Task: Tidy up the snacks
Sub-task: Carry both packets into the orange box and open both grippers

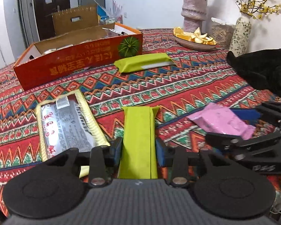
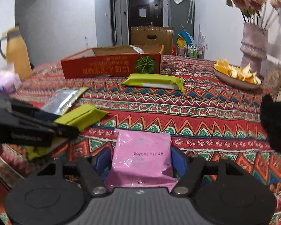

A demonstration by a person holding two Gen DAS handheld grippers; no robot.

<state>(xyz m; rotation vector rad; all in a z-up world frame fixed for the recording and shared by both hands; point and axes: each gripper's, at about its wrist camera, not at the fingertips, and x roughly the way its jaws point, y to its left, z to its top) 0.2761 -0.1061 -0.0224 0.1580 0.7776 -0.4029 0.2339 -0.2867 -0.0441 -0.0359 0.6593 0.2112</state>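
My left gripper (image 1: pixel 138 150) is shut on a lime-green snack bar (image 1: pixel 138 131) and holds it just above the patterned tablecloth. My right gripper (image 2: pixel 140 159) is shut on a pink snack packet (image 2: pixel 142 155); the packet also shows in the left wrist view (image 1: pixel 221 120). A second lime-green bar (image 1: pixel 144 62) lies in front of the open orange cardboard box (image 1: pixel 75 60). A silver packet with yellow edges (image 1: pixel 65 125) lies flat at the left. The held green bar (image 2: pixel 82 115) and the left gripper show at the left of the right wrist view.
A plate of orange slices (image 1: pixel 194 39) stands at the back right by a pink vase (image 1: pixel 193 7) and a floral vase (image 1: pixel 240 33). A black cloth (image 1: pixel 262 71) lies at the right. A yellow jug (image 2: pixel 16 54) stands far left.
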